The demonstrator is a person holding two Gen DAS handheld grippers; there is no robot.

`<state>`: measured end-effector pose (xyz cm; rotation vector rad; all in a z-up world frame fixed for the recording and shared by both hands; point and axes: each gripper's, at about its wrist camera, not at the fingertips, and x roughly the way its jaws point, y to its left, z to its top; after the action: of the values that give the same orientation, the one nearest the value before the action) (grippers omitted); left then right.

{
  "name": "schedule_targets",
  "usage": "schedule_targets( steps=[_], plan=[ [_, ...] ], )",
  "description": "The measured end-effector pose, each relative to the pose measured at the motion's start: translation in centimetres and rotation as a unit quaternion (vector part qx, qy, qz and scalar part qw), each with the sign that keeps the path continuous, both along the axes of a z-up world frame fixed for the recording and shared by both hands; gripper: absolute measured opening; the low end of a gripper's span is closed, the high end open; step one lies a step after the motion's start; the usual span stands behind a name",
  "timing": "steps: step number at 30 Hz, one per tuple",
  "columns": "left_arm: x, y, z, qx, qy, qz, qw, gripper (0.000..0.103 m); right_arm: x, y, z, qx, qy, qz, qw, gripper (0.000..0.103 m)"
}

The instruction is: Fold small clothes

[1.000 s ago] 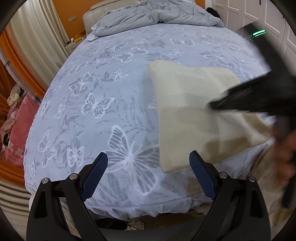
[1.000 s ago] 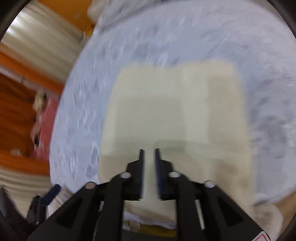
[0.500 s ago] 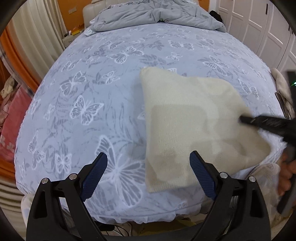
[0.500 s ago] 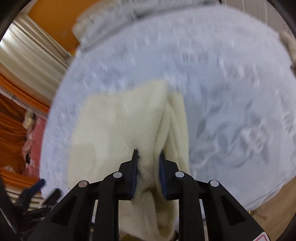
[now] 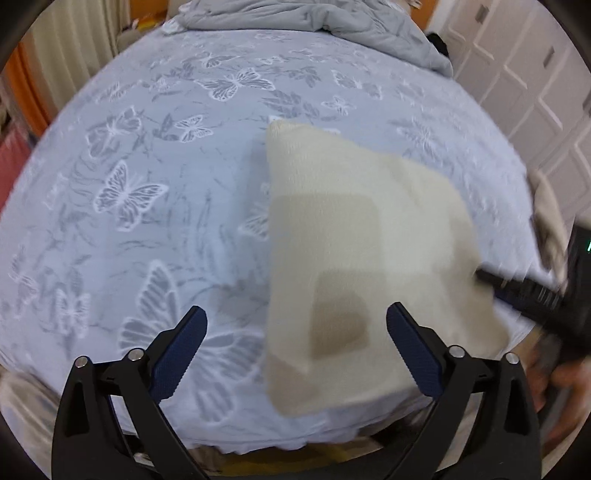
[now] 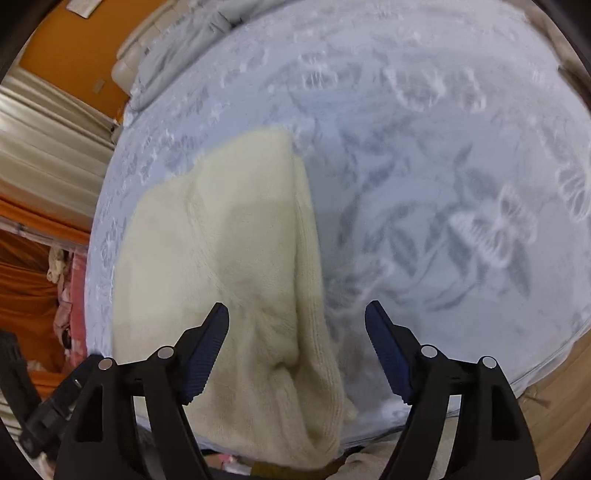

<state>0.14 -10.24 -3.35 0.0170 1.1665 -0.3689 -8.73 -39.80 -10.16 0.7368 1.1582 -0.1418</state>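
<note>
A cream knit garment lies folded on the butterfly-print bed sheet, near the bed's front edge. My left gripper hovers over its near left part. Its jaws are opening wide, and the pads touch nothing. In the right wrist view the garment fills the left half, with its thick folded edge running down between my fingers. My right gripper is opening, its pads clear of the knit. The right gripper's black body, blurred, shows at the garment's right corner, with a hand below it.
A crumpled grey duvet lies at the head of the bed. White wardrobe doors stand to the right. Orange curtains and a pink bundle are left of the bed. Another pale cloth hangs at the bed's right edge.
My right gripper, shut on the garment's folded edge half a second ago, has let go and opened. The left gripper has moved in over the garment and opened slightly wider.
</note>
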Motion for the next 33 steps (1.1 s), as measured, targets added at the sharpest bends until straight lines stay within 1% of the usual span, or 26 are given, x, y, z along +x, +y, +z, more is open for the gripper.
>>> schedule_targets(
  steps=[2, 3, 5, 7, 8, 10, 11, 12, 14, 17, 19, 20, 21, 22, 23, 24, 25, 27, 29, 31, 33],
  plan=[
    [1.3, -0.3, -0.9, -0.022, 0.034, 0.011, 0.9991, 0.097, 1.3, 0.1, -1.8, 0.028, 0.034, 0.01, 0.999, 0.075],
    [2.1, -0.6, -1.7, -0.026, 0.055, 0.014, 0.9981, 0.097, 1.9, 0.0, -2.3, 0.05, 0.039, 0.013, 0.998, 0.08],
    [3.4, -1.2, -3.8, -0.027, 0.095, 0.022, 0.9949, 0.097, 2.3, -0.1, -2.9, 0.067, 0.042, 0.018, 0.997, 0.086],
    [4.1, -1.5, -5.3, -0.043, 0.121, 0.031, 0.9912, 0.098, 2.8, 0.0, -3.6, 0.082, 0.048, 0.024, 0.995, 0.089],
    [4.3, -1.5, -6.0, -0.055, 0.135, 0.036, 0.9887, 0.098, 3.0, 0.0, -3.8, 0.091, 0.048, 0.027, 0.994, 0.094],
    [4.7, -1.5, -7.5, -0.088, 0.172, 0.05, 0.9799, 0.098, 3.3, 0.0, -4.1, 0.108, 0.039, 0.036, 0.993, 0.095],
    [4.9, -1.5, -8.0, -0.097, 0.183, 0.058, 0.9767, 0.098, 3.5, 0.0, -4.4, 0.124, 0.033, 0.039, 0.991, 0.095],
    [5.0, -1.6, -8.3, -0.102, 0.185, 0.062, 0.9753, 0.098, 3.6, 0.0, -4.6, 0.138, 0.027, 0.038, 0.989, 0.093],
    [5.2, -1.9, -8.7, -0.106, 0.189, 0.057, 0.9745, 0.098, 3.9, 0.0, -5.1, 0.161, 0.017, 0.039, 0.986, 0.091],
    [5.4, -2.1, -8.6, -0.1, 0.19, 0.052, 0.9753, 0.098, 4.5, 0.5, -5.2, 0.163, 0.001, 0.036, 0.986, 0.091],
    [5.3, -2.2, -8.3, -0.092, 0.187, 0.049, 0.9768, 0.096, 5.0, 1.0, -5.2, 0.152, -0.012, 0.036, 0.988, 0.083],
    [5.3, -2.4, -7.9, -0.084, 0.182, 0.047, 0.9785, 0.093, 5.1, 1.1, -5.1, 0.15, -0.018, 0.036, 0.988, 0.071],
    [5.4, -2.8, -7.6, -0.078, 0.177, 0.044, 0.9802, 0.088, 5.2, 1.1, -4.9, 0.153, -0.025, 0.034, 0.987, 0.062],
    [5.1, -3.1, -7.1, -0.066, 0.167, 0.037, 0.983, 0.086, 5.2, 1.0, -4.8, 0.156, -0.03, 0.028, 0.987, 0.056],
    [5.0, -3.4, -6.6, -0.059, 0.161, 0.031, 0.9848, 0.081, 4.9, 0.7, -4.6, 0.158, -0.036, 0.016, 0.987, 0.041],
    [5.0, -3.4, -6.2, -0.053, 0.154, 0.027, 0.9862, 0.076, 4.3, 0.2, -4.3, 0.166, -0.047, 0.007, 0.985, 0.037],
    [4.8, -3.7, -5.5, -0.045, 0.145, 0.019, 0.9883, 0.074, 4.2, 0.1, -4.1, 0.17, -0.058, 0.001, 0.984, 0.036],
    [4.4, -4.4, -4.3, -0.034, 0.128, 0.004, 0.9912, 0.068, 3.6, 0.6, -2.9, 0.144, -0.075, 0.002, 0.987, 0.035],
    [3.8, -5.1, -2.7, -0.02, 0.106, -0.016, 0.994, 0.065, 2.9, 1.1, -1.6, 0.117, -0.091, 0.002, 0.989, 0.035],
    [3.2, -5.3, -1.4, -0.024, 0.095, -0.027, 0.9948, 0.064, 1.7, 0.6, -0.5, 0.113, -0.114, -0.012, 0.987, 0.034],
    [2.8, -5.6, -0.4, -0.04, 0.091, -0.037, 0.9944, 0.064, 0.0, -0.4, 1.1, 0.098, -0.138, -0.026, 0.985, 0.034]
  ],
)
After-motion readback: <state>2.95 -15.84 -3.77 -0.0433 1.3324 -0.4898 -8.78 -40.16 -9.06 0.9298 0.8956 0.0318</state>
